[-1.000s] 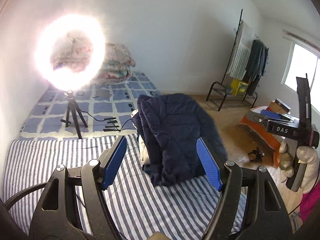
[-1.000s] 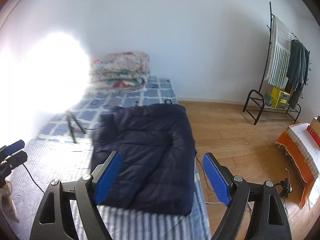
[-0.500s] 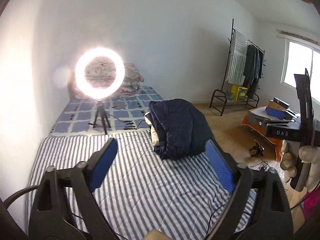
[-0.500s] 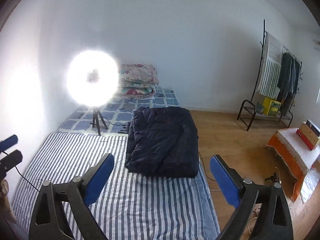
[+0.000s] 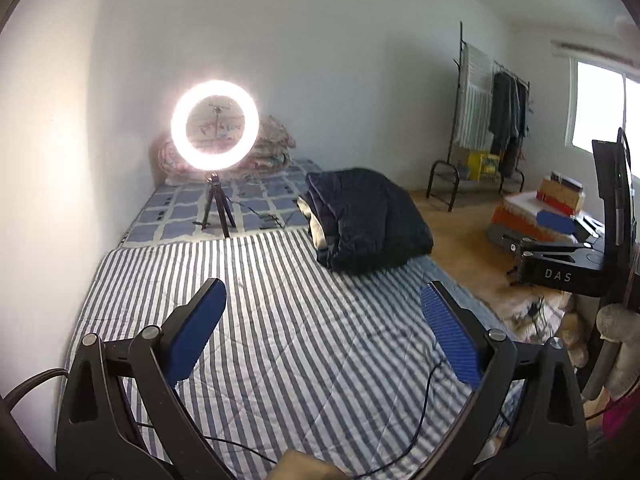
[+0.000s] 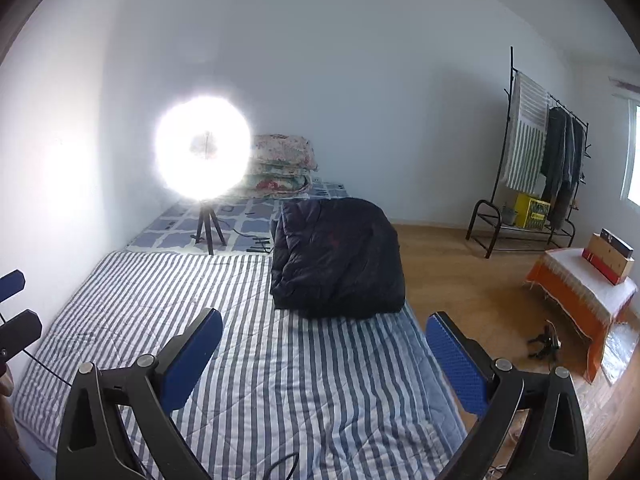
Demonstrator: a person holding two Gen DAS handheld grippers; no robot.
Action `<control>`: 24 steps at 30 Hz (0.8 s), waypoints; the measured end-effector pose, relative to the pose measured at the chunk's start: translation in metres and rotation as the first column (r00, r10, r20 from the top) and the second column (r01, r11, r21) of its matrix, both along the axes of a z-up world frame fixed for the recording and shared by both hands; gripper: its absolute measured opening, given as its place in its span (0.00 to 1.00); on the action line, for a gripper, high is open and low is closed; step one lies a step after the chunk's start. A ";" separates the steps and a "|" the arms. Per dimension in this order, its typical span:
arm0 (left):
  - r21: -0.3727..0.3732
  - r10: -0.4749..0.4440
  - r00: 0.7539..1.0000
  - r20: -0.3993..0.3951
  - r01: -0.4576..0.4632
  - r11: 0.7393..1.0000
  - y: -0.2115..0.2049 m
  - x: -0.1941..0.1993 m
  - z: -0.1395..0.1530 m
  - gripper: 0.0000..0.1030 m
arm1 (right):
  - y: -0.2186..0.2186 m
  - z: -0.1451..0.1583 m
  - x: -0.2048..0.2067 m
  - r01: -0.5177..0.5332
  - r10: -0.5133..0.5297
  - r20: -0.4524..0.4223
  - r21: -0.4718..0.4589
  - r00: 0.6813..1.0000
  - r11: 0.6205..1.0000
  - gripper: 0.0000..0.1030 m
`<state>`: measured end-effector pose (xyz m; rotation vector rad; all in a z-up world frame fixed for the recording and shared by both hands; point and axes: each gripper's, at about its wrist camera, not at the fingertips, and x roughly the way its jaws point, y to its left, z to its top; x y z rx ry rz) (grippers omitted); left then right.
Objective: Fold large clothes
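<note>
A dark navy padded jacket (image 5: 366, 226) lies folded in a thick bundle at the far right of the blue-and-white striped mattress (image 5: 280, 320); it also shows in the right wrist view (image 6: 340, 260). A pale lining shows at its left edge. My left gripper (image 5: 324, 322) is open and empty, well back from the jacket above the striped mattress. My right gripper (image 6: 324, 346) is open and empty, also back from the jacket. The right gripper's body shows at the right of the left wrist view (image 5: 560, 256).
A lit ring light on a small tripod (image 5: 215, 136) stands on the checked mattress behind. Folded floral quilts (image 6: 280, 168) lie against the wall. A clothes rack (image 6: 536, 152), an orange-covered low table (image 6: 580, 292) and wooden floor are to the right. Cables cross the mattress.
Both grippers have pulled back and away from the folded jacket, which now looks smaller and farther. Both stay open and empty.
</note>
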<state>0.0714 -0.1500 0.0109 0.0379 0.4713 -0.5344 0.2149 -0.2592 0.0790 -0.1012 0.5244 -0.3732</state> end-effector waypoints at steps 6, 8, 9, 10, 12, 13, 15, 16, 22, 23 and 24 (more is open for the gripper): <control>0.015 0.011 0.999 -0.042 -0.011 1.000 0.000 0.003 -0.020 0.98 | 0.002 -0.019 -0.009 0.020 -0.020 0.009 -0.001 1.000 1.000 1.00; 0.030 0.025 0.998 -0.058 -0.024 0.999 -0.001 0.005 -0.025 1.00 | -0.002 -0.024 -0.012 0.025 -0.025 0.016 0.016 1.000 1.000 1.00; 0.039 0.032 0.998 -0.059 -0.029 0.999 -0.003 0.006 -0.027 1.00 | -0.002 -0.025 -0.014 0.031 -0.032 0.019 0.014 0.999 0.999 1.00; 0.050 0.036 0.998 -0.057 -0.033 0.998 -0.004 0.005 -0.029 1.00 | -0.004 -0.028 -0.015 0.044 -0.044 0.021 0.008 0.999 0.999 1.00; 0.059 0.033 0.998 -0.057 -0.030 0.998 -0.006 0.004 -0.033 1.00 | -0.007 -0.032 -0.016 0.051 -0.051 0.019 0.015 0.999 0.999 1.00; 0.061 0.036 0.998 -0.058 -0.033 0.998 -0.007 0.004 -0.035 1.00 | -0.009 -0.034 -0.017 0.053 -0.054 0.016 0.023 0.998 0.998 1.00; 0.063 0.040 0.997 -0.059 -0.036 0.997 -0.006 0.003 -0.038 1.00 | -0.013 -0.037 -0.019 0.064 -0.065 0.015 0.034 0.998 0.997 1.00; 0.067 0.043 0.997 -0.059 -0.039 0.997 -0.006 0.003 -0.039 1.00 | -0.014 -0.038 -0.019 0.070 -0.071 0.016 0.034 0.997 0.997 1.00; 0.074 0.051 0.996 -0.069 -0.045 0.996 -0.006 0.004 -0.041 1.00 | -0.021 -0.041 -0.019 0.088 -0.089 0.017 0.053 0.996 0.995 1.00; 0.074 0.051 0.996 -0.069 -0.046 0.996 -0.006 0.003 -0.041 1.00 | -0.022 -0.042 -0.018 0.091 -0.092 0.014 0.058 0.996 0.994 1.00; 0.075 0.049 0.997 -0.068 -0.044 0.996 -0.006 0.004 -0.041 1.00 | -0.022 -0.043 -0.017 0.092 -0.093 0.012 0.060 0.996 0.994 1.00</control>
